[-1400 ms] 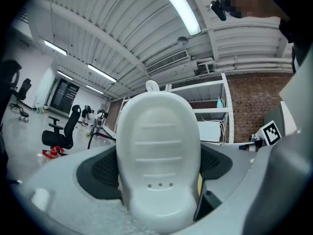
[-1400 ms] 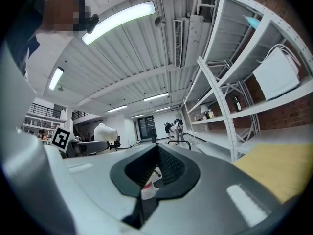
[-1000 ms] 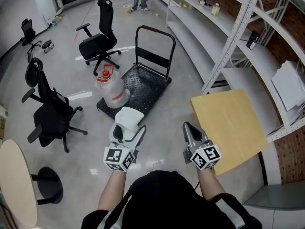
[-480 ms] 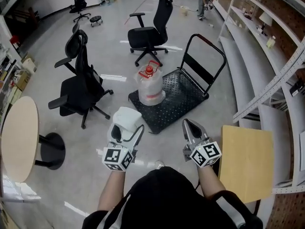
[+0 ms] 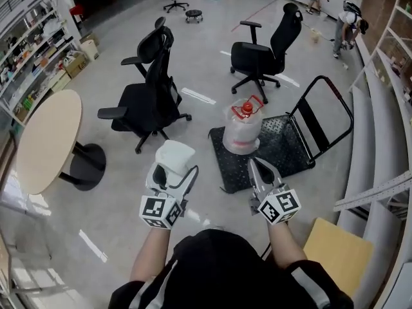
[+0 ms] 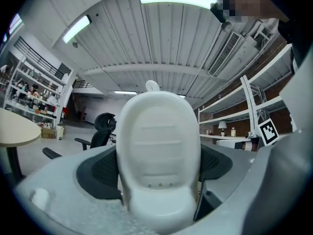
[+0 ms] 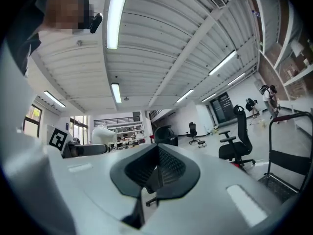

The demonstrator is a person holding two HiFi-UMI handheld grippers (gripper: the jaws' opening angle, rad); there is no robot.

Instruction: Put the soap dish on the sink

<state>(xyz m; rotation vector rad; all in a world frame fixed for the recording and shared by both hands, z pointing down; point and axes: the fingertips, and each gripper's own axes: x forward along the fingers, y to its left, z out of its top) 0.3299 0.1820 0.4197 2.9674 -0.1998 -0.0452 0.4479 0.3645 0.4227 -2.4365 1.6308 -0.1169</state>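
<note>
Left hand-held gripper [image 5: 172, 174]: pinching the soap dish [image 5: 175, 156]
Right hand-held gripper [image 5: 255, 167]: pressed together, empty
Ahead: jug [image 5: 243, 129] on cart [image 5: 283, 150]

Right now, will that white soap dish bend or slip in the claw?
Probably stiff: the soap dish shows no bending where the left gripper clamps it. Smooth, glossy plastic, so perhaps slippery. Shallow and hollow, so likely light.

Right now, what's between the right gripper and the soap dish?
Nothing at their height. In the head view only floor and a cart corner below show between the right gripper and the soap dish.
</note>
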